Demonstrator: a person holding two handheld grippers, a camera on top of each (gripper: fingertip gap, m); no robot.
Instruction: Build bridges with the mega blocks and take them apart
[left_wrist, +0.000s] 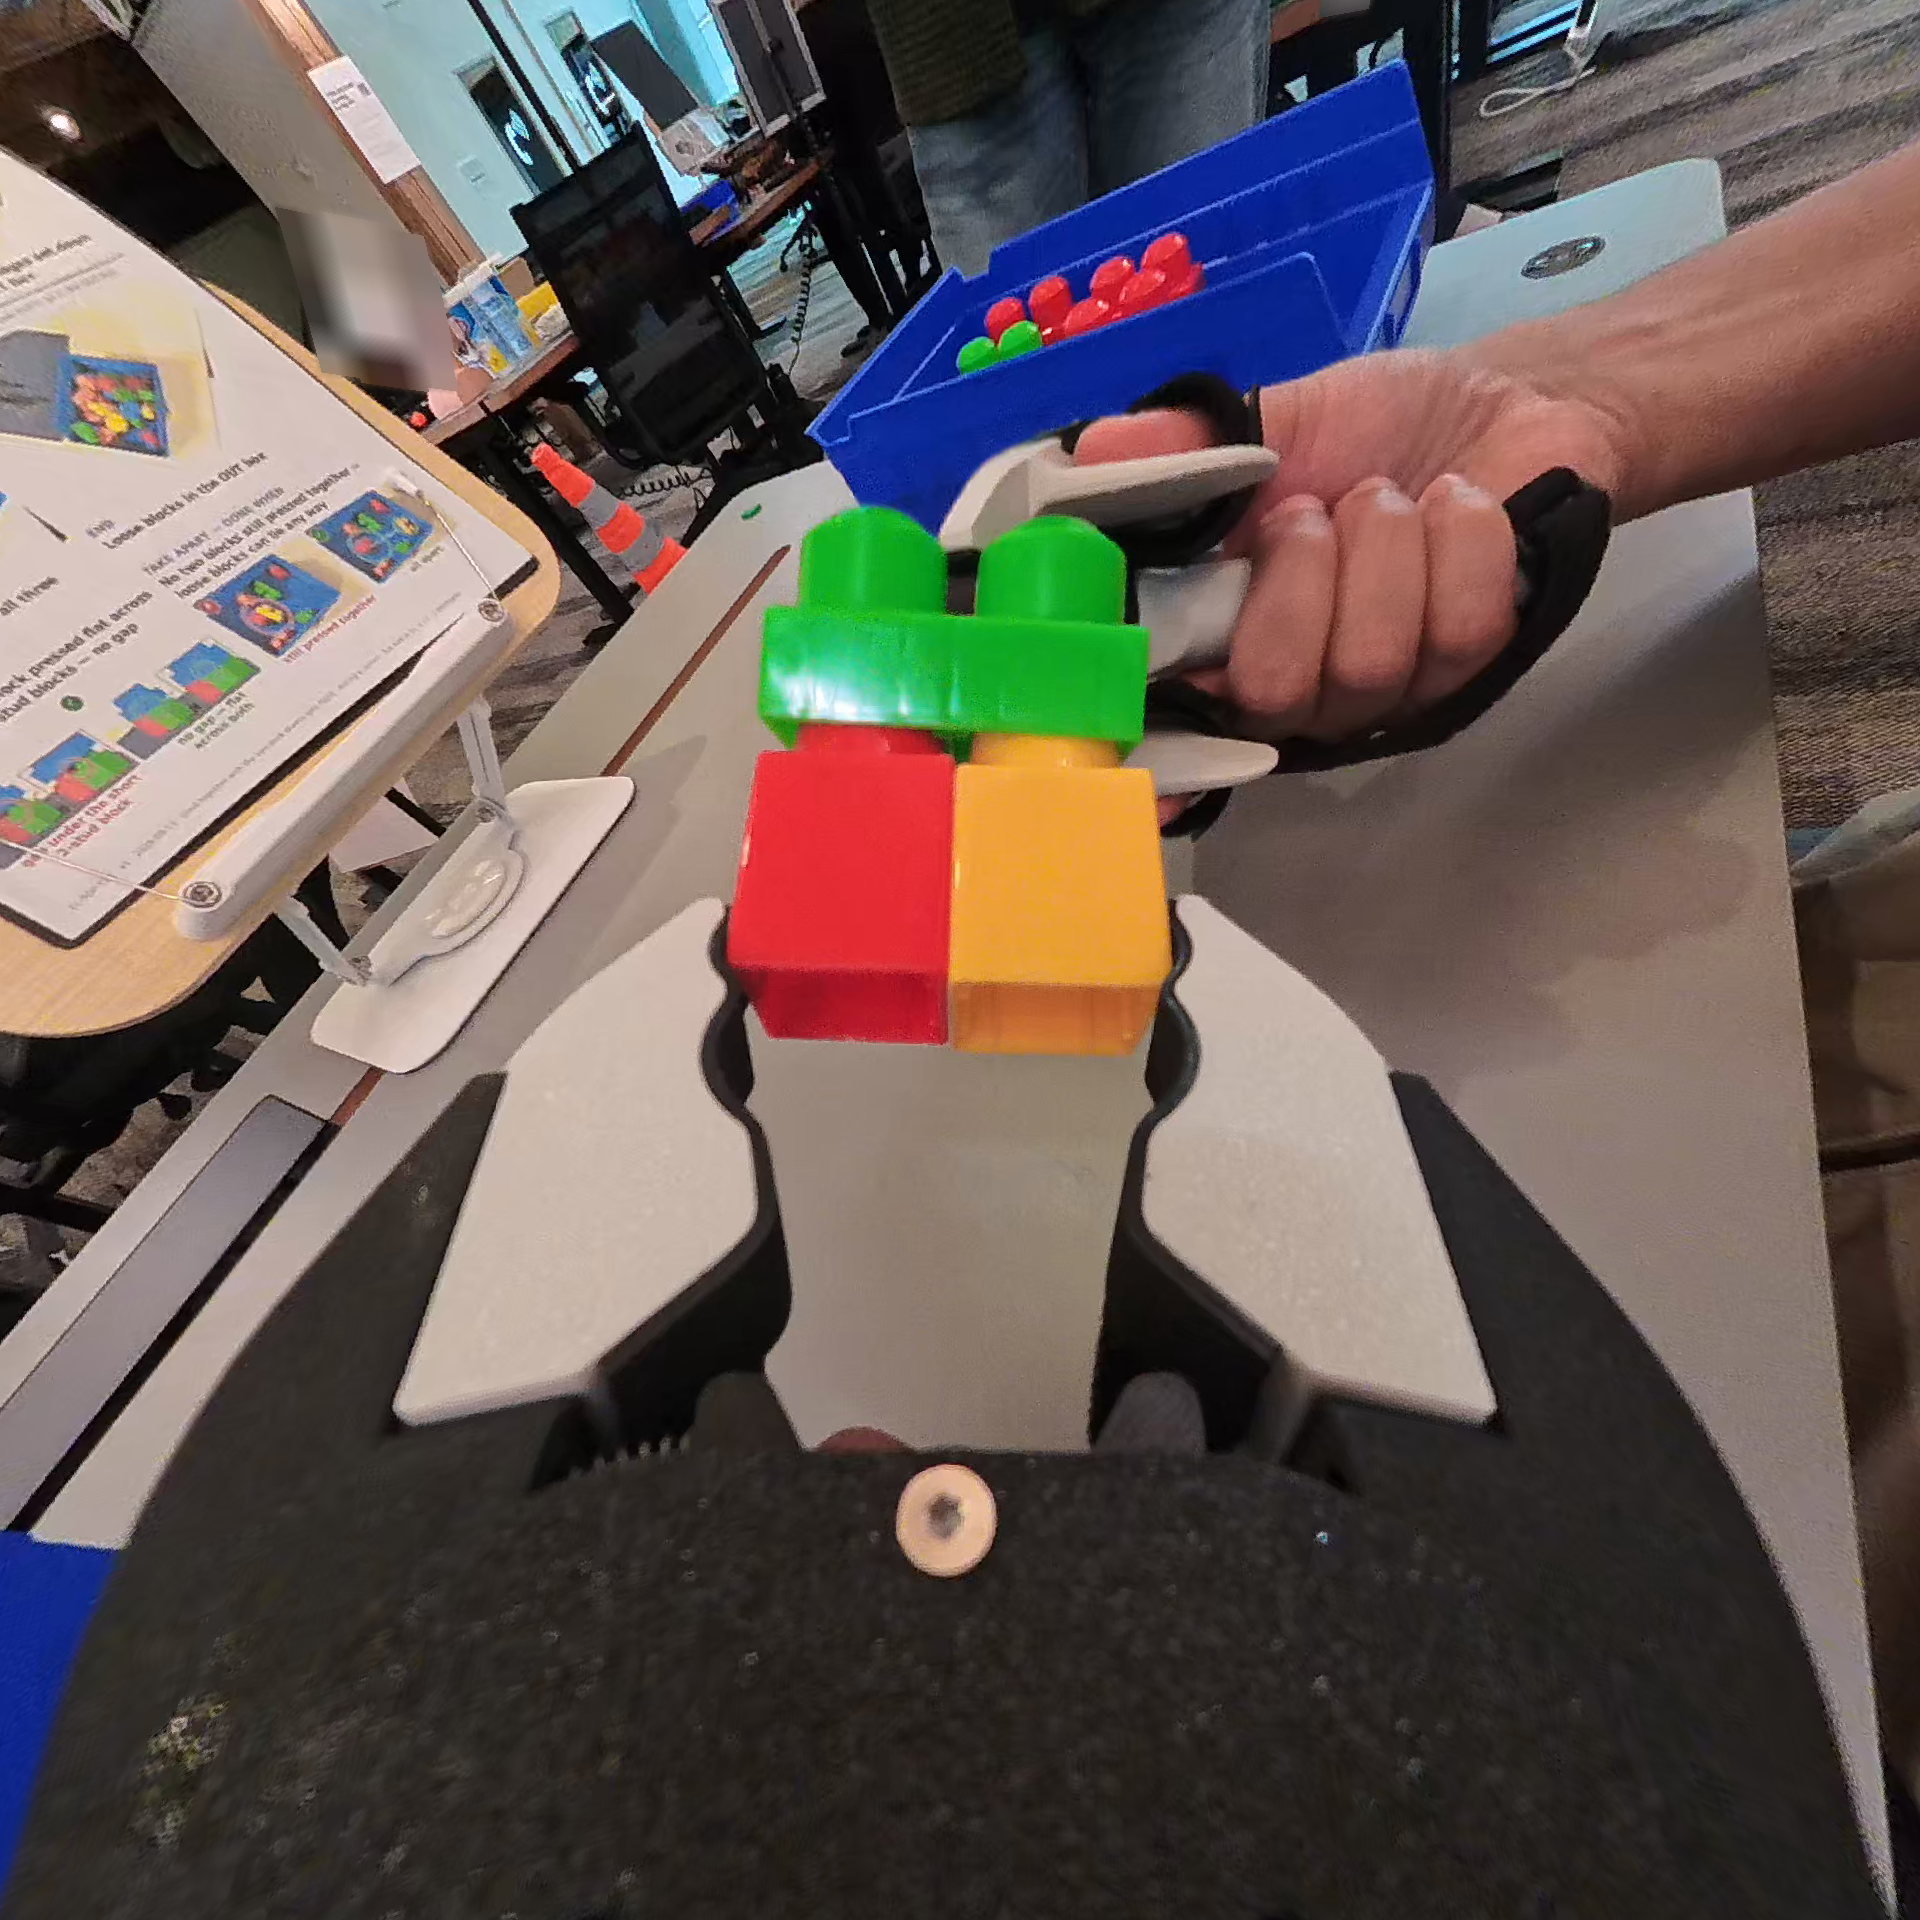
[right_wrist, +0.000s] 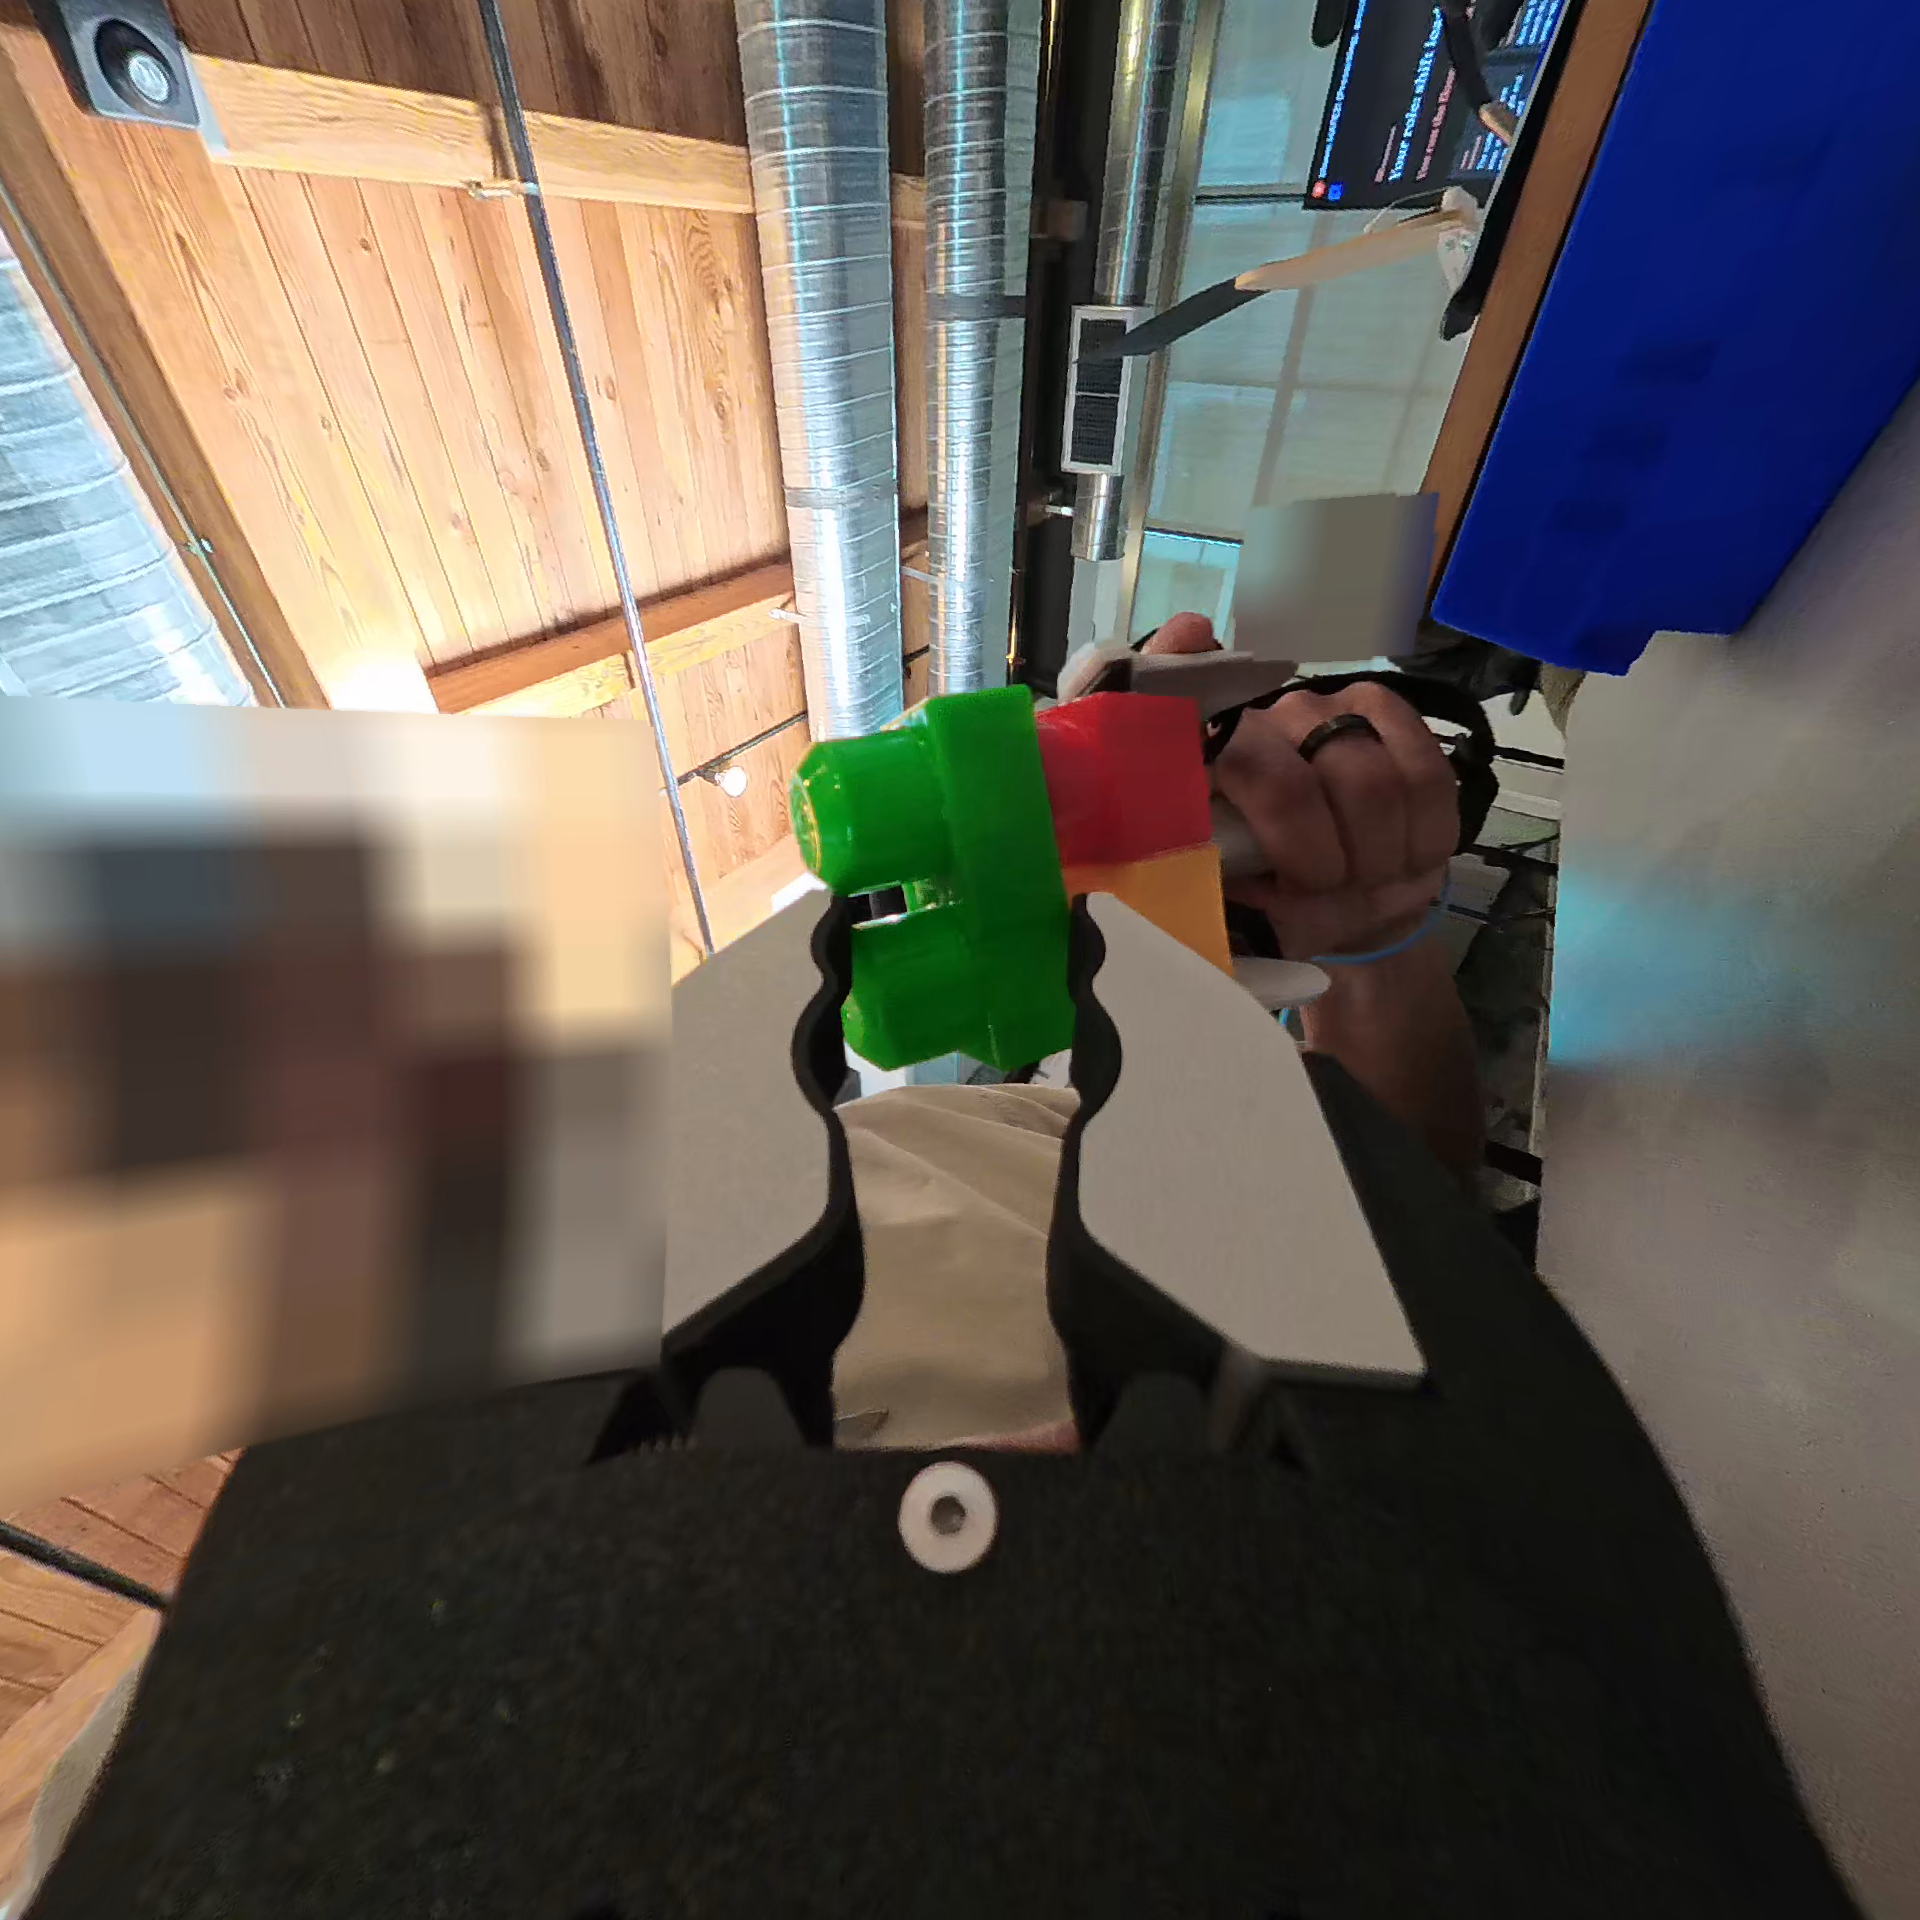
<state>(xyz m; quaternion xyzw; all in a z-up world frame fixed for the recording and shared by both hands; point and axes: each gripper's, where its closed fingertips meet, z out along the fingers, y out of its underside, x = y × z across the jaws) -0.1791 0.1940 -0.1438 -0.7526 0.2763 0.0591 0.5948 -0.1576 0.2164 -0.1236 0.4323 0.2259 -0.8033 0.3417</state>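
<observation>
The left hand-held gripper (left_wrist: 948, 971) clenches the red block (left_wrist: 842, 883) and yellow block (left_wrist: 1055, 894) side by side between its fingers, above the worktop (left_wrist: 1455, 1039). At 12 o'clock the green block (left_wrist: 951, 670) bridges both; the right hand-held gripper (right_wrist: 956, 971), reaching in from 3 o'clock, grasps it. Farther at 1 o'clock, a blue bin (left_wrist: 1195, 353) holds more blocks; at 9 o'clock an instruction sheet (left_wrist: 208, 561) leans on a stand.
</observation>
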